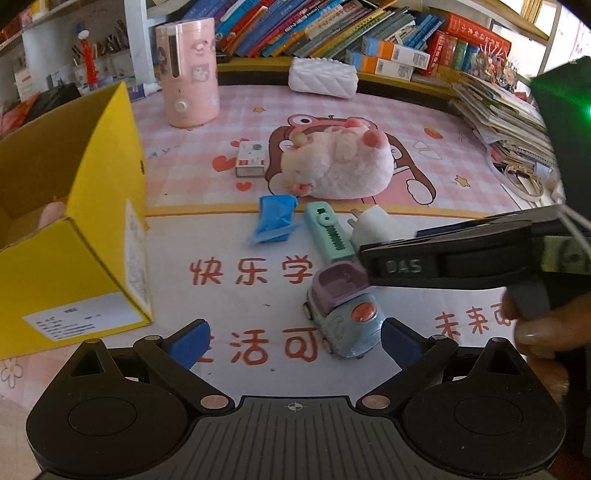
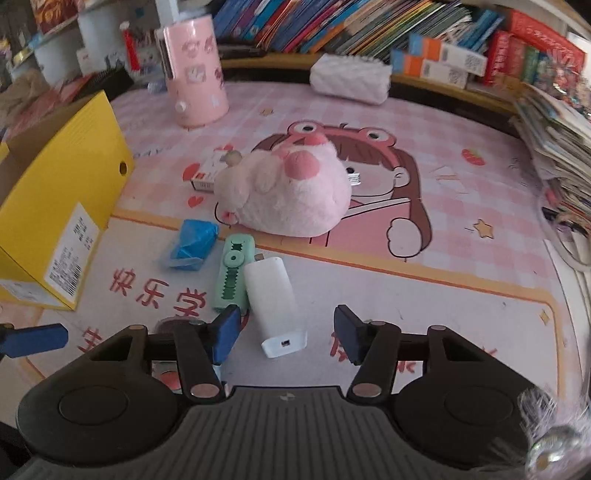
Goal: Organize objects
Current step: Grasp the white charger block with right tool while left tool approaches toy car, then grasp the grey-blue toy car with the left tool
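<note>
My left gripper (image 1: 295,341) is open low over the mat, with a small blue-and-purple toy car (image 1: 341,312) just ahead between its fingers, not gripped. My right gripper (image 2: 286,334) is open, its fingers on either side of the near end of a white charger (image 2: 273,301), not closed on it. Its arm shows from the right in the left wrist view (image 1: 443,264). A mint green cutter (image 2: 232,275), a blue packet (image 2: 194,240), a pink plush (image 2: 284,192) and a small white box (image 1: 251,159) lie on the mat. An open yellow box (image 1: 74,229) stands at left.
A pink humidifier (image 1: 188,74) and a white quilted pouch (image 1: 323,77) stand at the back of the mat. Books fill the shelf behind (image 1: 332,26). A paper stack (image 1: 498,114) sits at the right edge.
</note>
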`<state>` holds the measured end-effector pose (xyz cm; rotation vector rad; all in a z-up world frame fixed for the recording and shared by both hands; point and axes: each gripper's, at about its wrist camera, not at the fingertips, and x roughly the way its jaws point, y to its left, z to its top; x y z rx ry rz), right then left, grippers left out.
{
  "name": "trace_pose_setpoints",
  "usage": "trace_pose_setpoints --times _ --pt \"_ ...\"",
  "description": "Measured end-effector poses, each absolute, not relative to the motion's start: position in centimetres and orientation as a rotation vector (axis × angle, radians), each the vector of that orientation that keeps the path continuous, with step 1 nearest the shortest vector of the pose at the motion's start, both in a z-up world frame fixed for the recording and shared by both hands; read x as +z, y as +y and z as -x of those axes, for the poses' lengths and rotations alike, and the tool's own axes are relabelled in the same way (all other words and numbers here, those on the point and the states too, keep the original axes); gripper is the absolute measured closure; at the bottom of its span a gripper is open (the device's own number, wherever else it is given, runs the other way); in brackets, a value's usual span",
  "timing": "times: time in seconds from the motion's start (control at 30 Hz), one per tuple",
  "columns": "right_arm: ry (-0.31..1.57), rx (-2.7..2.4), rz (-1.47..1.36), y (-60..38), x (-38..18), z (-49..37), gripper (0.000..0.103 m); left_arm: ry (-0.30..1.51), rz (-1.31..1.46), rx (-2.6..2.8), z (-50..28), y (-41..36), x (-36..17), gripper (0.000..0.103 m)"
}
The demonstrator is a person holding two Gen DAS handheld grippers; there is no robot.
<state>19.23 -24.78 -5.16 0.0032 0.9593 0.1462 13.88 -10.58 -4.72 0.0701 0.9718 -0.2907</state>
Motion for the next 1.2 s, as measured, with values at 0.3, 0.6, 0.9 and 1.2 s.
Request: trace_pose_setpoints --times 0.3,0.6,0.9,1.2 --pt "0.978 0.232 0.005 -25.3 -6.1 -20.2 0.078 1.006 -0.05 -0.286 -15.0 -11.6 -5.6 0.003" --pt "0.942 0.182 -0.069 -28.7 -4.0 -18.8 0.078 1.061 -0.037 -0.297 -16.6 -13.8 -7.3 0.005" --pt "0.914 0.124 -0.055 -30.4 -3.4 -17.3 0.078 1.027 -0.149 -0.241 -16.9 -15.4 -8.0 0.009" --pt "0.913 0.128 -0.036 -30.1 -3.5 -16.5 0.078 0.993 -0.131 -0.217 -16.7 -14.7 -7.0 0.057"
